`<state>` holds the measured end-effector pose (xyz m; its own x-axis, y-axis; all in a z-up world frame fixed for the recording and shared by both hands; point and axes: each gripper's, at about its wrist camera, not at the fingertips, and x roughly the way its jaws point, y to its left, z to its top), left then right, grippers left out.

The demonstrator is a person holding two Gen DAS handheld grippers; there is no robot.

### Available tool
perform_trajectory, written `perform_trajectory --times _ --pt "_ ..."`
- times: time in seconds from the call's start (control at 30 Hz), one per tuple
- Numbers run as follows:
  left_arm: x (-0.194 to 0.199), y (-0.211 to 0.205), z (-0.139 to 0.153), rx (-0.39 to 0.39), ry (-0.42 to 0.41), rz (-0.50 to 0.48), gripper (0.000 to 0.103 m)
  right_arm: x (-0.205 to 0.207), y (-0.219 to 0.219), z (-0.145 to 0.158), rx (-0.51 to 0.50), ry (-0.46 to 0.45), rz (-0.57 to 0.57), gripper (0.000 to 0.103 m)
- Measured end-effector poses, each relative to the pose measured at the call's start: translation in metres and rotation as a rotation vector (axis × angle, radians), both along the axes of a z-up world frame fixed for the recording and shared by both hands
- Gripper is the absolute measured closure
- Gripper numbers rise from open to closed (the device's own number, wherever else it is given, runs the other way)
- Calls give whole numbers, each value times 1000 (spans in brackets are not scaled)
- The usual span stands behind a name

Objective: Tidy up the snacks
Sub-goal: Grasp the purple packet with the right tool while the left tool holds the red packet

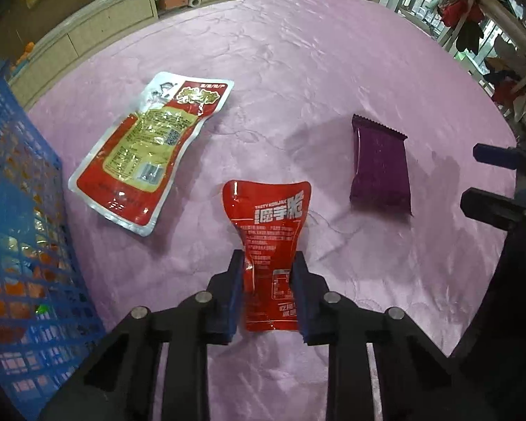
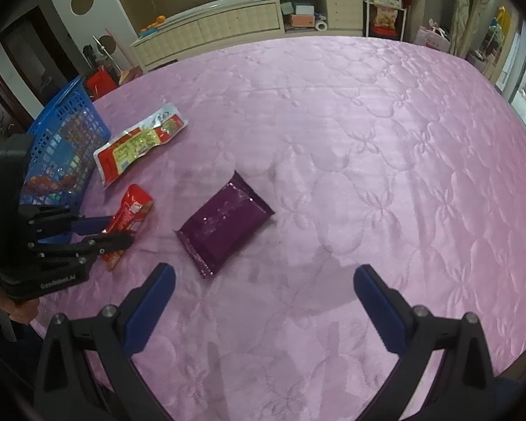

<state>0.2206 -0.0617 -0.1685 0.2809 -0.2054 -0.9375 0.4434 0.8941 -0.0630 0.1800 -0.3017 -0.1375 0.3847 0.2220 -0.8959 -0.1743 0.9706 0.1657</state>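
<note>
My left tongs (image 1: 268, 263) pinch the red pouch (image 1: 270, 242) on the pink cloth (image 1: 298, 70); my right tongs (image 2: 263, 280) gape empty. Snacks already fill the blue basket (image 1: 21, 210) at left. The big red pack (image 1: 150, 147) and purple packet (image 1: 380, 168) still wait outside it.

Glossy red foil pouch (image 1: 267, 245) between matt blue rubbery fingers (image 1: 235, 294); beyond them a shiny purple wrapper (image 1: 380, 168) on sheeny quilted pink cloth (image 1: 298, 70); leftward a blue plastic basket (image 1: 21, 210).
</note>
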Motion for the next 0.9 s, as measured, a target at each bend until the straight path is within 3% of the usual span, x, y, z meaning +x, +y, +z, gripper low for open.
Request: perform_trajectory --times 0.47,0.7,0.9 --pt "-37 -1 29 -28 -132 70 84 11 9 6 4 28 15 0" --pt "-53 7 43 -48 -173 89 84 25 48 1 -68 -18 259 0" --pt "-45 15 41 -78 -161 143 84 32 79 -15 -228 -76 506 0"
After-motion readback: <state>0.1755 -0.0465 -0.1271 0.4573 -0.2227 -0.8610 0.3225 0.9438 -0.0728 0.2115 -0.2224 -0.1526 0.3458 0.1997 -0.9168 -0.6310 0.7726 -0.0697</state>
